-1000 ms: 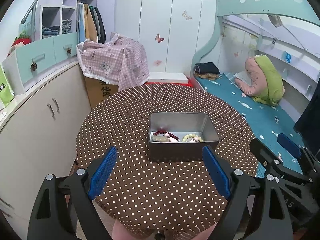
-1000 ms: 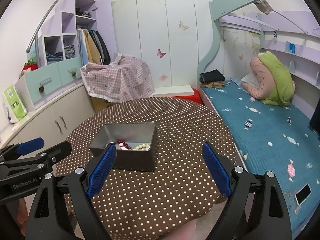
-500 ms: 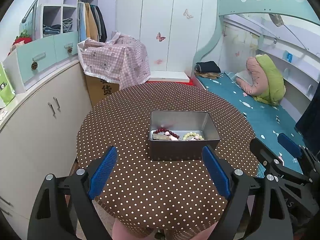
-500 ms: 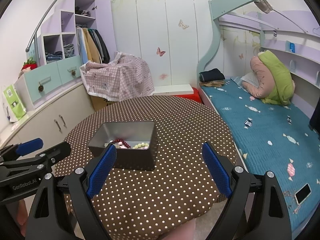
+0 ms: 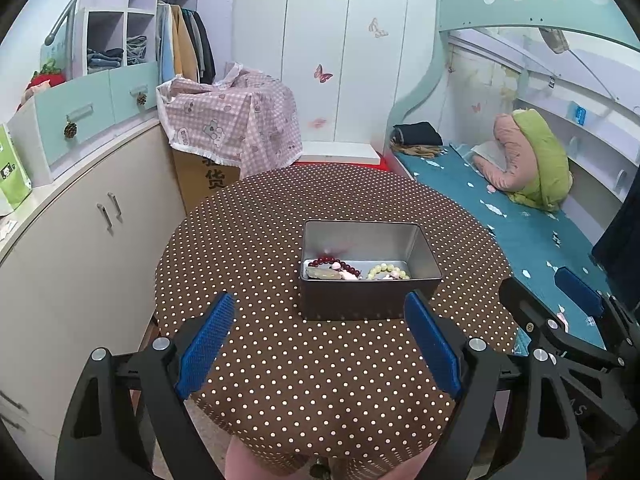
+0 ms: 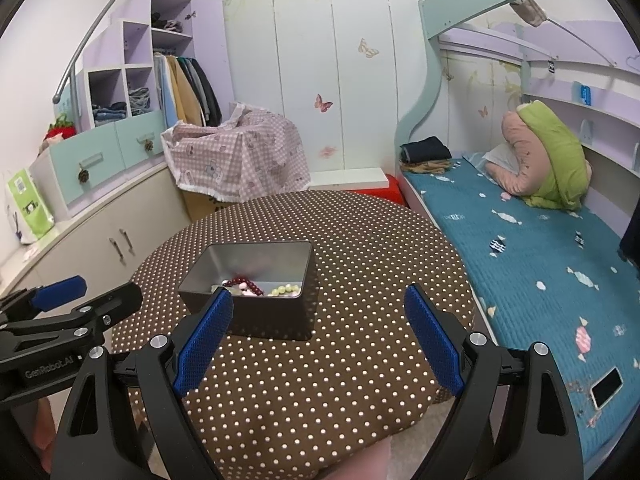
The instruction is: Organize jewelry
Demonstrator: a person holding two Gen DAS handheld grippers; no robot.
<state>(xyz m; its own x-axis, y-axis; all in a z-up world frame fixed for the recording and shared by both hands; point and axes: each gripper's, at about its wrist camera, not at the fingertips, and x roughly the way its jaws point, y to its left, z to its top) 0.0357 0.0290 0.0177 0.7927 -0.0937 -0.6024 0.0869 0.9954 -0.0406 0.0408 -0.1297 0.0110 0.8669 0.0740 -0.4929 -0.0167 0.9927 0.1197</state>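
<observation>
An open grey metal tin (image 5: 370,304) stands on the round brown polka-dot table (image 5: 280,380). Inside lie a dark red bead bracelet (image 5: 334,263), a pale green bead bracelet (image 5: 387,270) and some pinkish pieces. My left gripper (image 5: 318,340) is open and empty, held back from the tin's near wall. My right gripper (image 6: 318,338) is open and empty, right of the tin (image 6: 272,320), which shows the same bracelets (image 6: 246,285). The left gripper also shows at the left of the right wrist view (image 6: 72,300).
A cabinet with drawers (image 5: 80,220) runs along the left. A bed with a blue cover (image 6: 540,272) lies close to the table's right side. A phone (image 6: 608,388) lies on the bed. A covered box (image 5: 232,128) stands behind the table.
Both views have drawn back and risen slightly from the tin. Both grippers stay open and empty; the tin and bracelets have not moved.
</observation>
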